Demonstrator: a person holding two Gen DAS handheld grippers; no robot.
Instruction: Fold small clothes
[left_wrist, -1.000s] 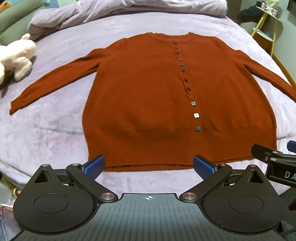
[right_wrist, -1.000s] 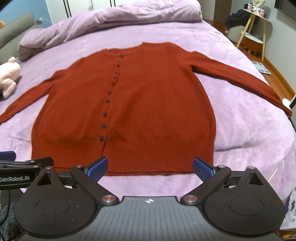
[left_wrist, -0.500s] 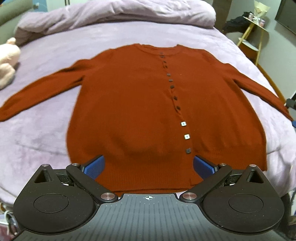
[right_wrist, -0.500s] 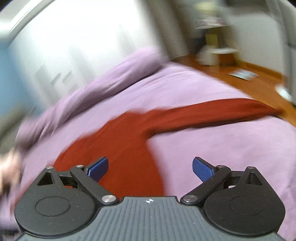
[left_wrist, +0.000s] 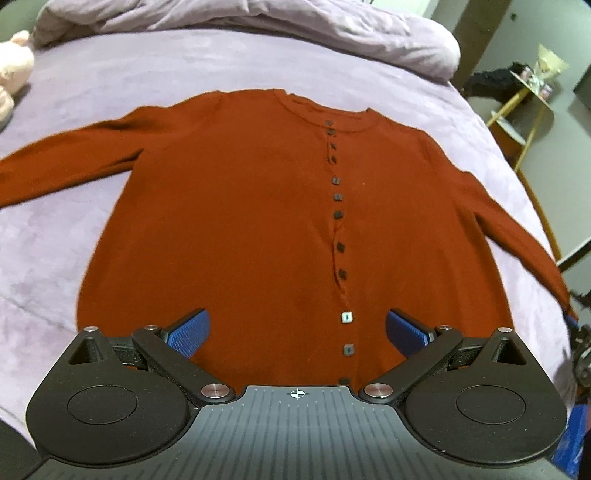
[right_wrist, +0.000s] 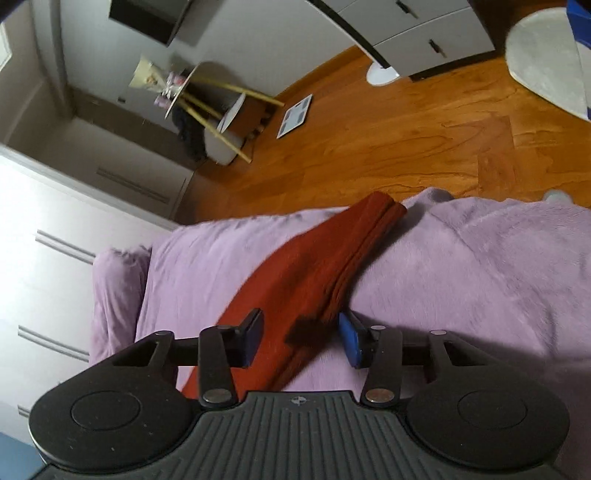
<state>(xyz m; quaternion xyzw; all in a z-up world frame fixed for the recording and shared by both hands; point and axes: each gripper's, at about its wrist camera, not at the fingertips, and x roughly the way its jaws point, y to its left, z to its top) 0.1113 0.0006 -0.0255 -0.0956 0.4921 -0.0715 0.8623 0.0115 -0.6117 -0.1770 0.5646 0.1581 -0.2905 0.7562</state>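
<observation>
A rust-red button cardigan (left_wrist: 258, 221) lies flat, face up, on the purple bedspread (left_wrist: 55, 240), both sleeves spread out sideways. My left gripper (left_wrist: 297, 330) is open and empty, hovering over the cardigan's lower hem next to the button row. My right gripper (right_wrist: 301, 339) is open, jaws partly narrowed, straddling the right sleeve (right_wrist: 325, 266) near its cuff end at the bed's edge; the blue pads (right_wrist: 349, 338) stand on each side of the sleeve without pinching it.
A rumpled purple duvet (left_wrist: 258, 33) lies at the bed's head. A pink plush toy (left_wrist: 13, 70) sits far left. Past the bed's right edge are a wooden floor (right_wrist: 406, 140), a yellow-legged side table (right_wrist: 207, 99) and white drawers (right_wrist: 424, 33).
My left gripper moved forward over the cardigan's hem. My right gripper swung right and rolled, came down over the right sleeve, and its jaws narrowed around it.
</observation>
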